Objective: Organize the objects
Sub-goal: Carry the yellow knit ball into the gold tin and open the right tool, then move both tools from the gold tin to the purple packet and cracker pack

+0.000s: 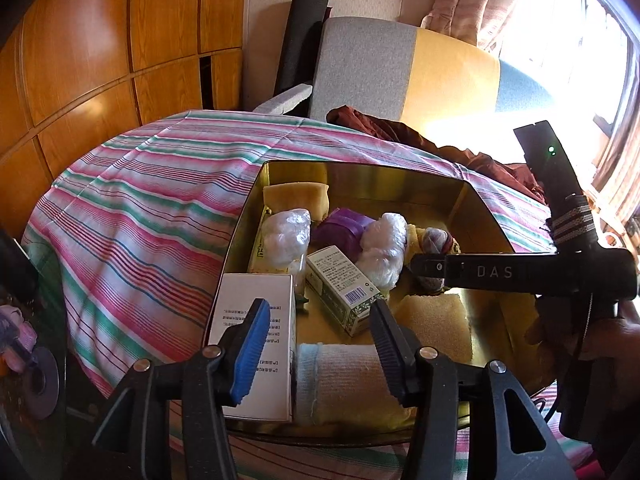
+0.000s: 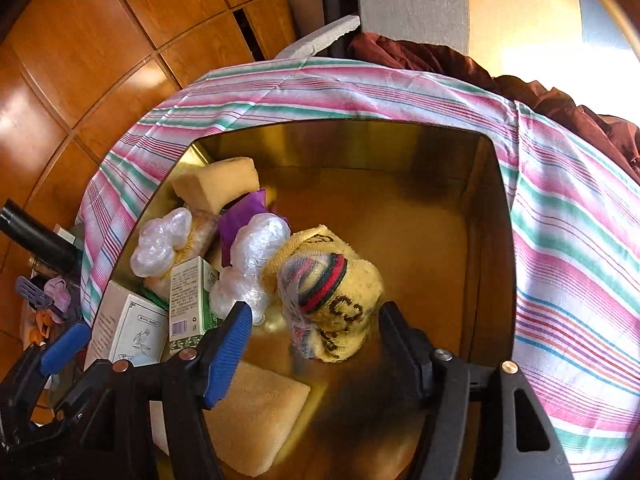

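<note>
An open gold tin (image 1: 484,208) stands on the striped cloth. In the left wrist view my left gripper (image 1: 320,350) reaches over its near edge. A rolled pale blue and pink cloth (image 1: 340,376) lies between the jaws, with a gap at the blue pad (image 1: 250,352). A white box (image 1: 256,300) stands beside that pad. In the right wrist view my right gripper (image 2: 316,354) is open over the tin's floor (image 2: 420,240). A yellow sock ball with a striped band (image 2: 332,300) rests between the fingers, untouched. The right tool's black bar (image 1: 492,272) crosses the tin.
The tin also holds yellow sponges (image 2: 256,416), two plastic-wrapped bundles (image 2: 256,252), a purple item (image 1: 340,228) and a green-white carton (image 1: 344,292). The striped cloth (image 1: 140,220) drapes the table. Wooden cabinets (image 1: 80,60) stand left, a grey-yellow chair (image 1: 368,68) and maroon cloth (image 1: 400,128) behind.
</note>
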Motion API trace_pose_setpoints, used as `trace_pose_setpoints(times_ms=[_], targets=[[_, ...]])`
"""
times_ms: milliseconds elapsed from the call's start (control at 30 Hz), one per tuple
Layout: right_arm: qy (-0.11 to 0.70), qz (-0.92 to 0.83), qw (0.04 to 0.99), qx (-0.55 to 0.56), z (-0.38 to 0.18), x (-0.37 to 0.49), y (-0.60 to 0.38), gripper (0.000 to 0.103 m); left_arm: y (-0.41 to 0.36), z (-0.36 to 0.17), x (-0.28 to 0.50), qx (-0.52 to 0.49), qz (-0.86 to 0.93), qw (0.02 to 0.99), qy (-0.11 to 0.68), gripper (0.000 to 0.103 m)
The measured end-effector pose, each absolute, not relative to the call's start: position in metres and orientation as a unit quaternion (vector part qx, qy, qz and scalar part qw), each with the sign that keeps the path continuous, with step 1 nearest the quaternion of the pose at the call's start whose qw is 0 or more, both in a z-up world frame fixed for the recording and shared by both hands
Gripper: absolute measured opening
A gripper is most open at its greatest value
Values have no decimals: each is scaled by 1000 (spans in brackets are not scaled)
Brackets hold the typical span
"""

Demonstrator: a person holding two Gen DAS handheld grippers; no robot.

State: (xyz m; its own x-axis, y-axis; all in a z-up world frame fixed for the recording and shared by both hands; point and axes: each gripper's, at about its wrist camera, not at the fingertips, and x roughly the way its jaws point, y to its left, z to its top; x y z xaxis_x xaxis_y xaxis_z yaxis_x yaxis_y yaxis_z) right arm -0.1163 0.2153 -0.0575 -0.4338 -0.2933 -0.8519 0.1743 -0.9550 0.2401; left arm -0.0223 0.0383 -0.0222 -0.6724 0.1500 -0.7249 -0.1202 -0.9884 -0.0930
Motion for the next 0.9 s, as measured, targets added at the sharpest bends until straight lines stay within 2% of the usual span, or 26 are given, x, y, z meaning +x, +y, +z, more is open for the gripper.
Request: trace_pose_setpoints(times_ms=[33,67,367,467,900], targets=[[-55,-850,135,507,-53,-113,217,81,39,-22,-22,-398,914,74,-17,54],[-56,-854,134,500,-48,-110,220,82,40,-22,-21,-398,914,74,-16,54],[-79,-882,104,453,-8,-84,268,84,55,-15,-18,-390,917,84,3,58],[-80,-888,70,448,-2,-72,300,84,62,-8,-17,-380,921,89,11,63],[-111,-874,-119,458,-10,-19,480,84,129,11,-17,-363,917,155,53,68]])
